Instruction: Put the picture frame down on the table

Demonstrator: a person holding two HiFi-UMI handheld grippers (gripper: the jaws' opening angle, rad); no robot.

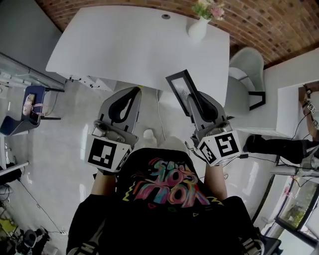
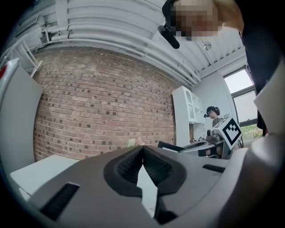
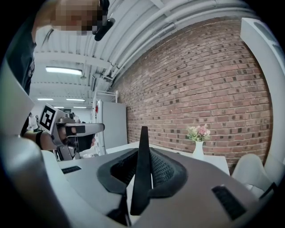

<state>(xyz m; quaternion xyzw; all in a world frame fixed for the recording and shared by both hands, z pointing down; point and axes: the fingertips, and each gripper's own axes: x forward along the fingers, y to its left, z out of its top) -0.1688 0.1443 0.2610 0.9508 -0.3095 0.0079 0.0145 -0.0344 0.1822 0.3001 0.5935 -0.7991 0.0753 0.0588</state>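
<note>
1. Table (image 1: 124, 45): white, broad, rounded corners, in front of a brick wall. I take all places from it.
2. Chair (image 1: 246, 67): white shell, at the table's right end.
3. Shirt (image 1: 167, 187): black, on the person, well short of the table's near edge. Its print is in pink, teal and yellow lettering that I cannot read.
4. Right gripper (image 1: 193, 101): grey, with a marker cube, reaching toward the table's near edge. I see its ribbed pads clamped on the frame, one on each face.
5. Left gripper (image 1: 130, 92): grey, with a marker cube, beside the right one on the table's near side. Its jaw tips meet, with nothing between them.
6. Frame (image 1: 180, 88): black, thin and rectangular, with a dark border round a pale inner panel. It is held in the air at the table's near edge, not resting on the top. In the right gripper view it stands upright and edge-on, a narrow black blade.
7. Vase (image 1: 198, 28): white, narrow-necked, at the table's far right edge. It holds flowers (image 1: 209, 10), pink with green leaves.
</note>
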